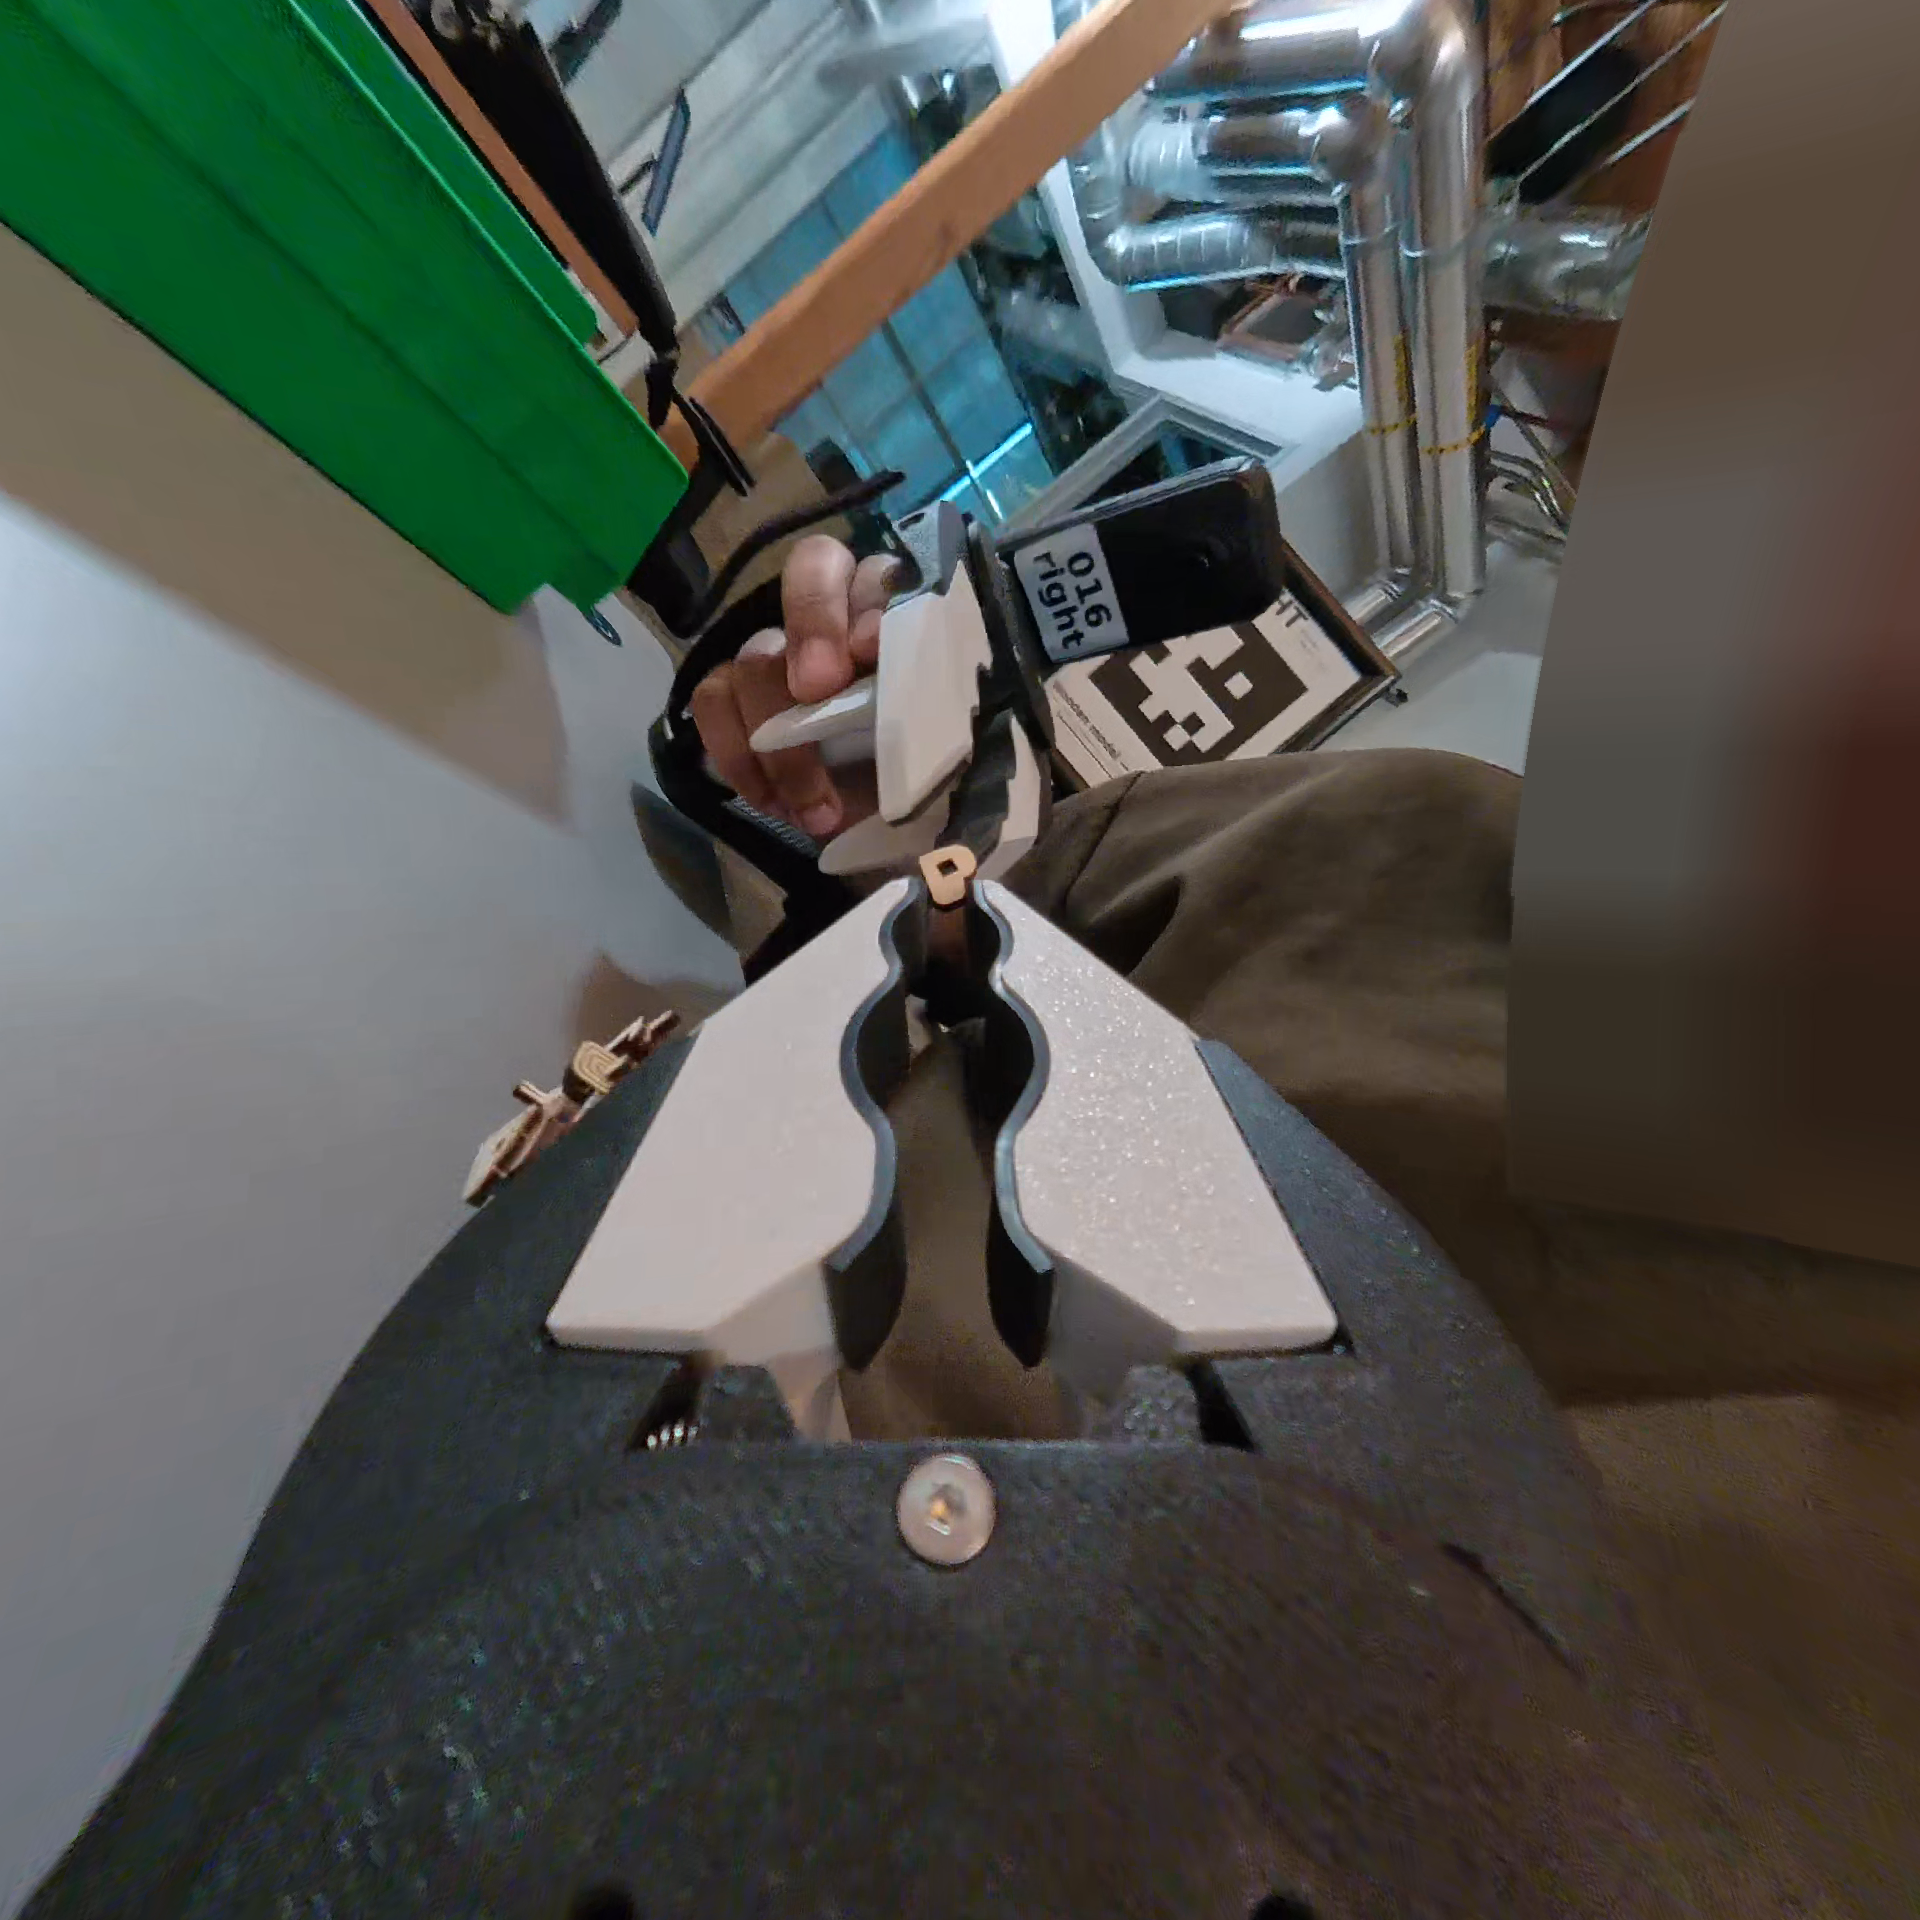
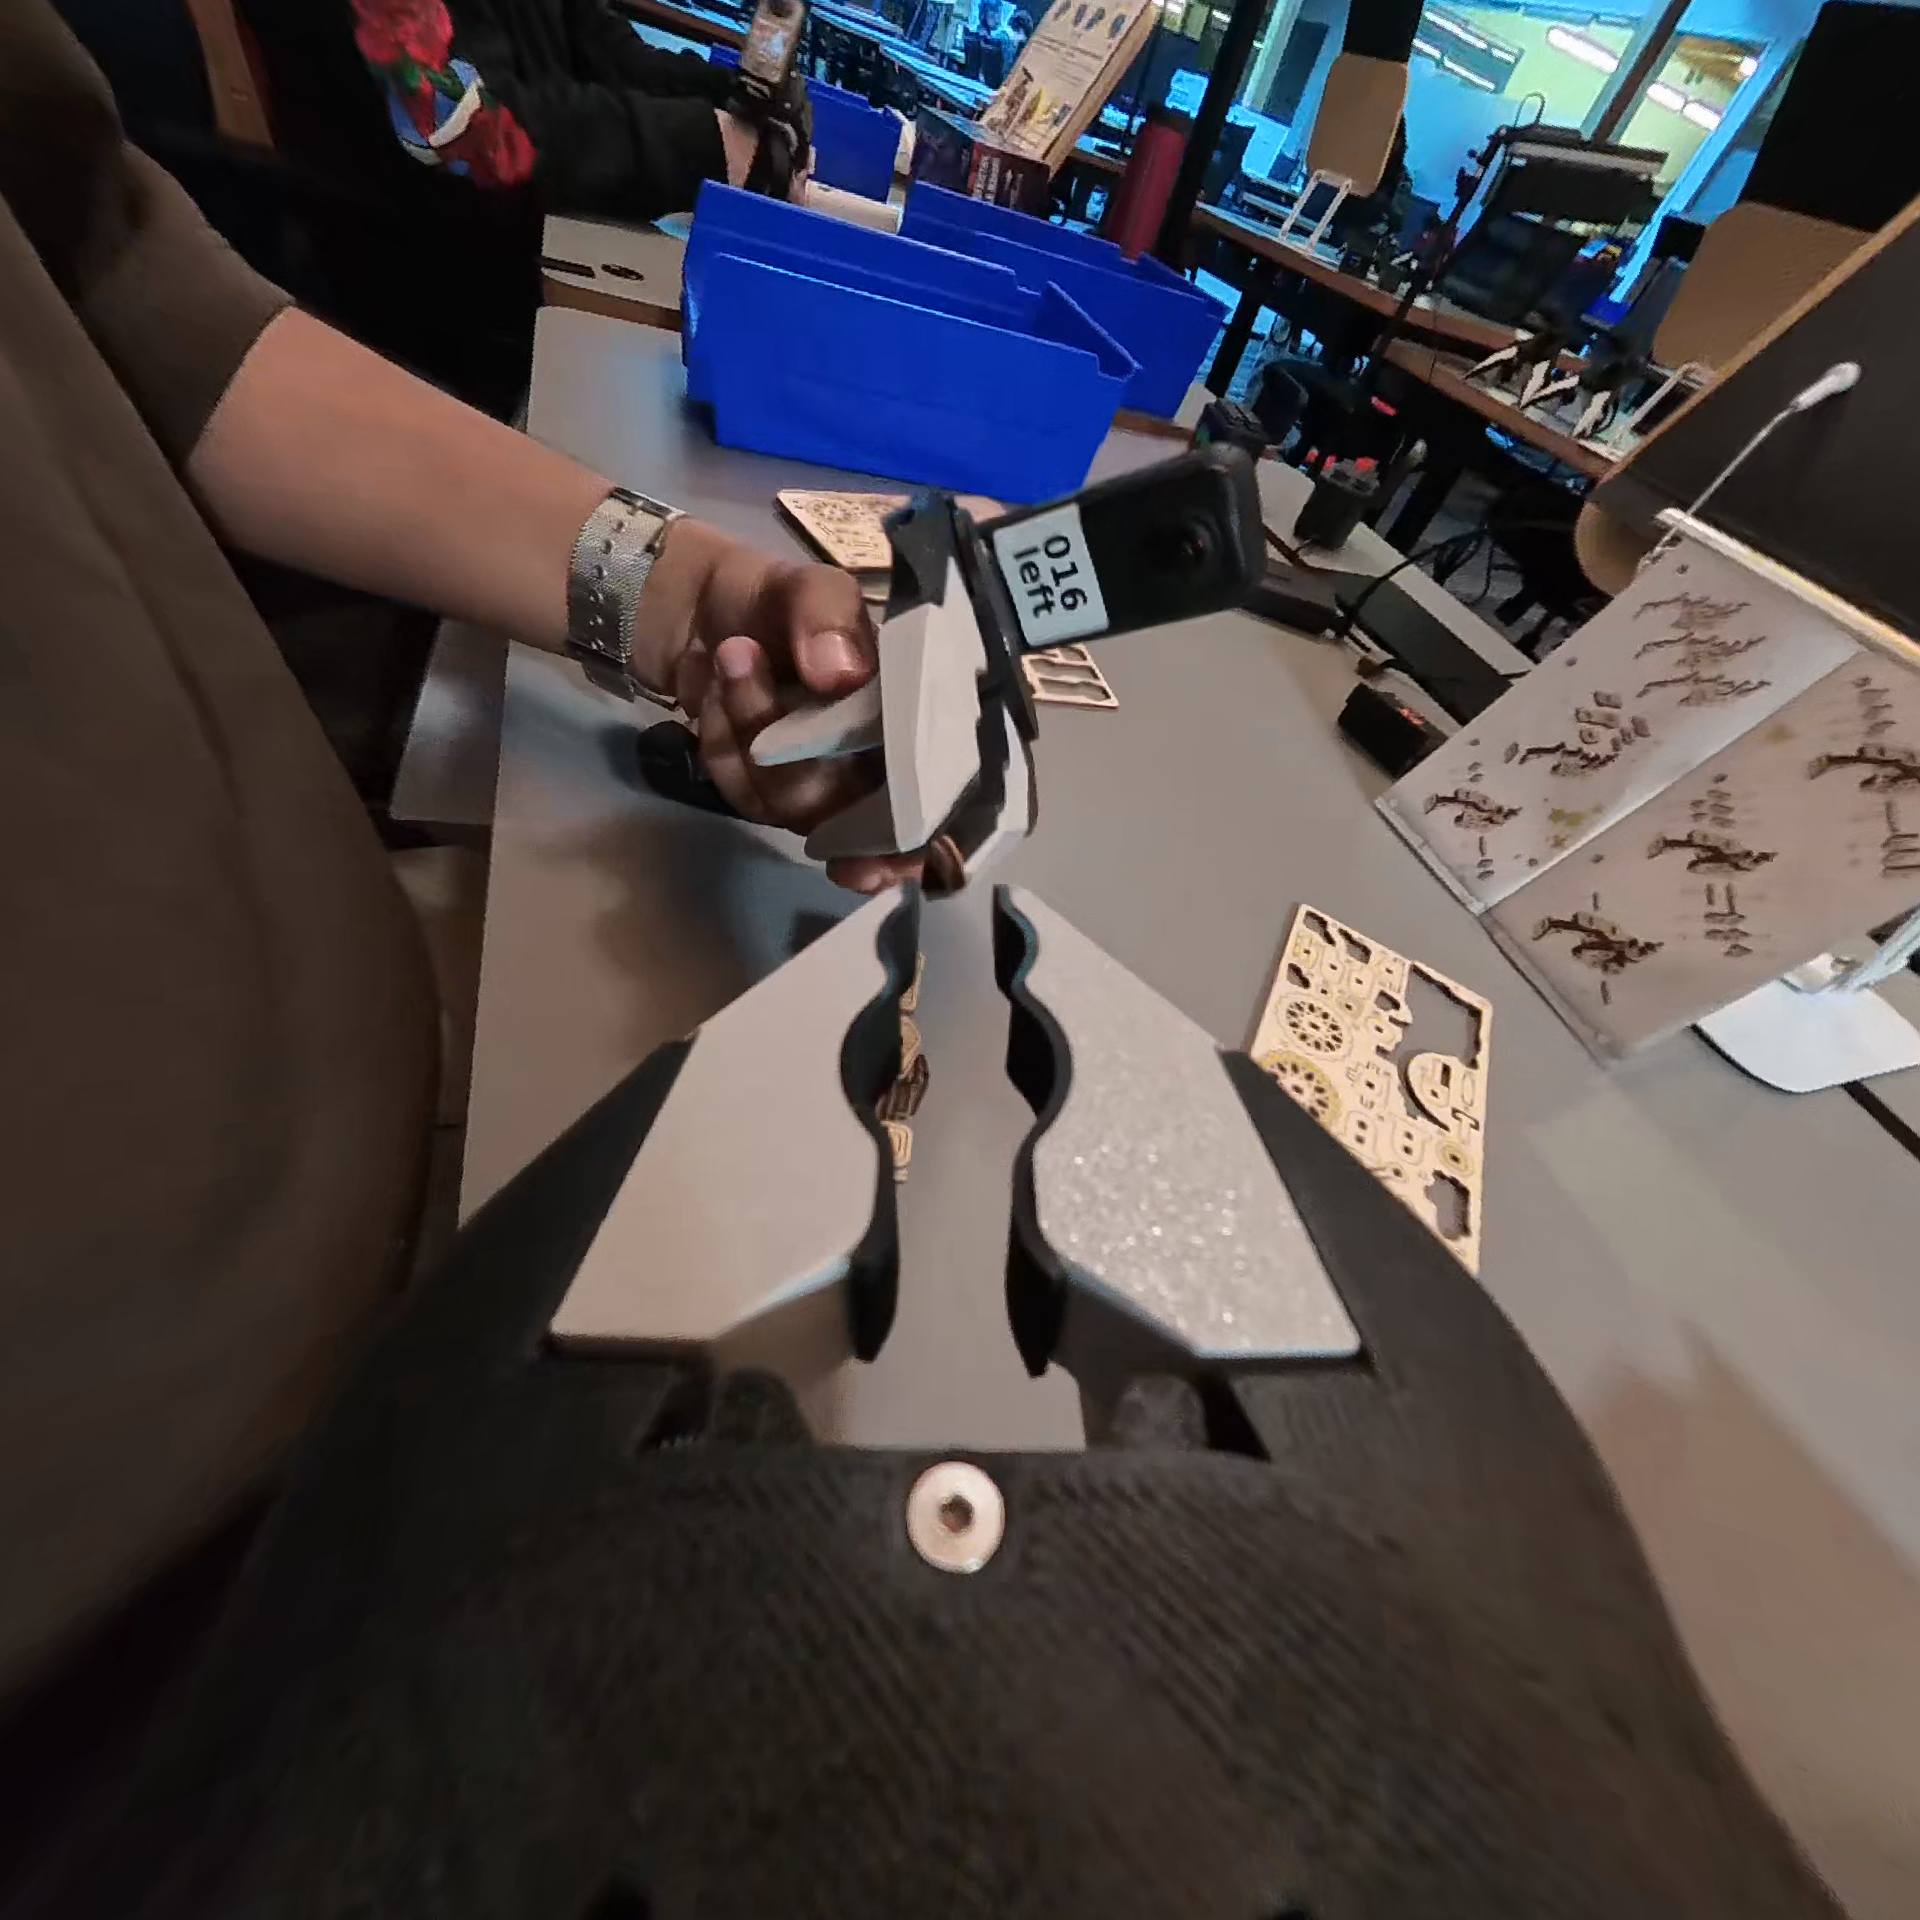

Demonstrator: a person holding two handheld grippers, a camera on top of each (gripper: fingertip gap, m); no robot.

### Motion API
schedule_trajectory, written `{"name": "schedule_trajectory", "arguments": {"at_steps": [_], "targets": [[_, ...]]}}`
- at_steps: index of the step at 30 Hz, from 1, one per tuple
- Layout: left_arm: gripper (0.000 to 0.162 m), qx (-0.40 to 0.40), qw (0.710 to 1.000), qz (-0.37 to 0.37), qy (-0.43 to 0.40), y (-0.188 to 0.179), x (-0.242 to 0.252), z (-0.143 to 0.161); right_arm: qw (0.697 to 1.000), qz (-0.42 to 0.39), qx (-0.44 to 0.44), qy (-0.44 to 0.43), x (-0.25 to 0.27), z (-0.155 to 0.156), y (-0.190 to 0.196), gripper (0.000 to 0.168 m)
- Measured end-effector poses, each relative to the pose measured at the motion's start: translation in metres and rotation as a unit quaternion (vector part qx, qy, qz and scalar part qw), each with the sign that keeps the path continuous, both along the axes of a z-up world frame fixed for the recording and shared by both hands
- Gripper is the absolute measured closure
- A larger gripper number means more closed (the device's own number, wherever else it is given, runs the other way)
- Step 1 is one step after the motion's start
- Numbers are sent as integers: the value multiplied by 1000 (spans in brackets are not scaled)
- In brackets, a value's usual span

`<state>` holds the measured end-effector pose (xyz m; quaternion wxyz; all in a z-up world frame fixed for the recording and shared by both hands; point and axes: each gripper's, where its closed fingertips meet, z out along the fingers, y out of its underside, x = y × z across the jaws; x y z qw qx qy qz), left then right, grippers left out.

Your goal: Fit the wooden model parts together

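A small wooden piece point(image 1: 948, 871) with a square hole sits pinched at the very tips of the left gripper point(image 1: 948, 894), its jaws clenched on it, the piece pointing toward twelve o'clock in the left wrist view. It looks thin, light and stiff, the sort of laser-cut plywood that snaps if twisted; the safest hold appears to be on its flat faces, close to the end being joined. Just beyond it, the right gripper point(image 1: 940, 831) meets it nose to nose. In the right wrist view that gripper's own jaws point(image 2: 956, 904) stand apart with a clear gap between them and nothing visibly held. A partly built wooden model point(image 2: 902, 1081) lies on the grey table point(image 2: 1195, 831) under the left finger, and a punched-out parts sheet point(image 2: 1371, 1060) lies flat at three o'clock. The person's left hand point(image 2: 779, 707), watch on the wrist, holds its tool raised above the table, angled down toward five o'clock. A blue bin point(image 2: 894, 364) stands at twelve o'clock.
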<state>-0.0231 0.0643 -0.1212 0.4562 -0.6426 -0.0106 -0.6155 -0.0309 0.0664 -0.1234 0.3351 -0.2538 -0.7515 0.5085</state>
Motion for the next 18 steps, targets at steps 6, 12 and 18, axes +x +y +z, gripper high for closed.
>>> {"name": "schedule_trajectory", "arguments": {"at_steps": [6,12,18], "targets": [[158,-2,999,-27,-18,-3,7,2,1000,22,-16,-6,5,1,-4,164],[158,-7,999,-34,-33,-4,8,3,999,27,-22,-3,7,4,-6,167],[138,-20,999,37,-10,10,-10,-4,998,-7,-36,-47,-2,-6,6,167]]}}
